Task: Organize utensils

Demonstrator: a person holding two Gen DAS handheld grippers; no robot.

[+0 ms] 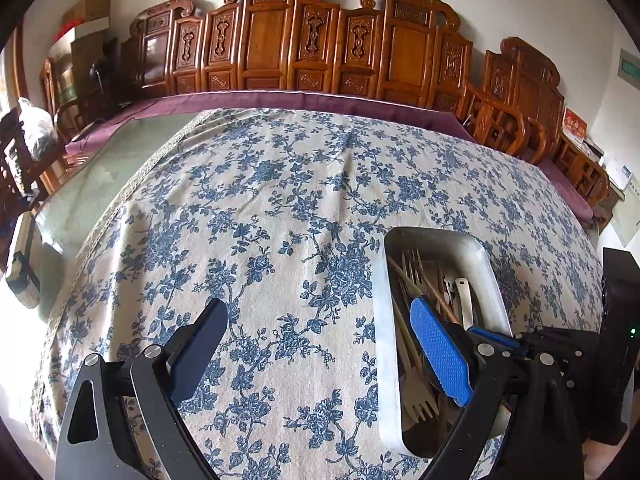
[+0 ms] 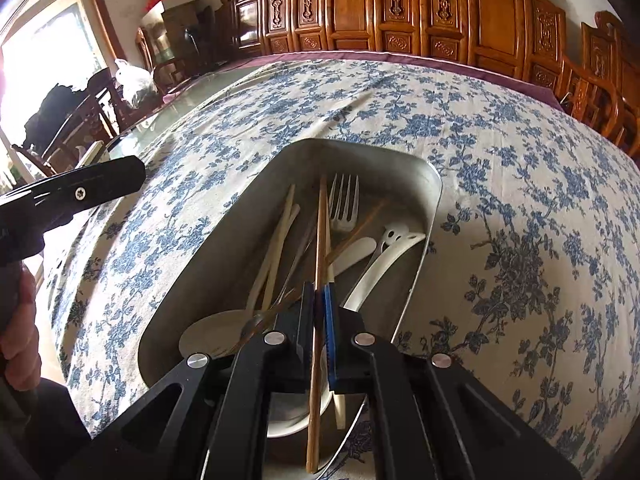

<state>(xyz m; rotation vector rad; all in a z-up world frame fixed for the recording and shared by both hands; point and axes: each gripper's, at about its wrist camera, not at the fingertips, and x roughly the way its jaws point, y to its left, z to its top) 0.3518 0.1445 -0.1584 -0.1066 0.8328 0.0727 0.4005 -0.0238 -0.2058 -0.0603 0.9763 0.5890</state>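
Observation:
A metal tray on the floral tablecloth holds several utensils: a silver fork, pale chopsticks, white spoons and a round spoon bowl. My right gripper is shut on a brown wooden chopstick over the tray's near end. The tray also shows in the left wrist view. My left gripper is open and empty, its left finger over bare cloth, its blue-padded right finger over the tray. The right gripper's body shows beside it.
The blue floral tablecloth covers a glass-topped table. Carved wooden chairs line the far edge. Cardboard boxes and a plastic bag sit at the far left.

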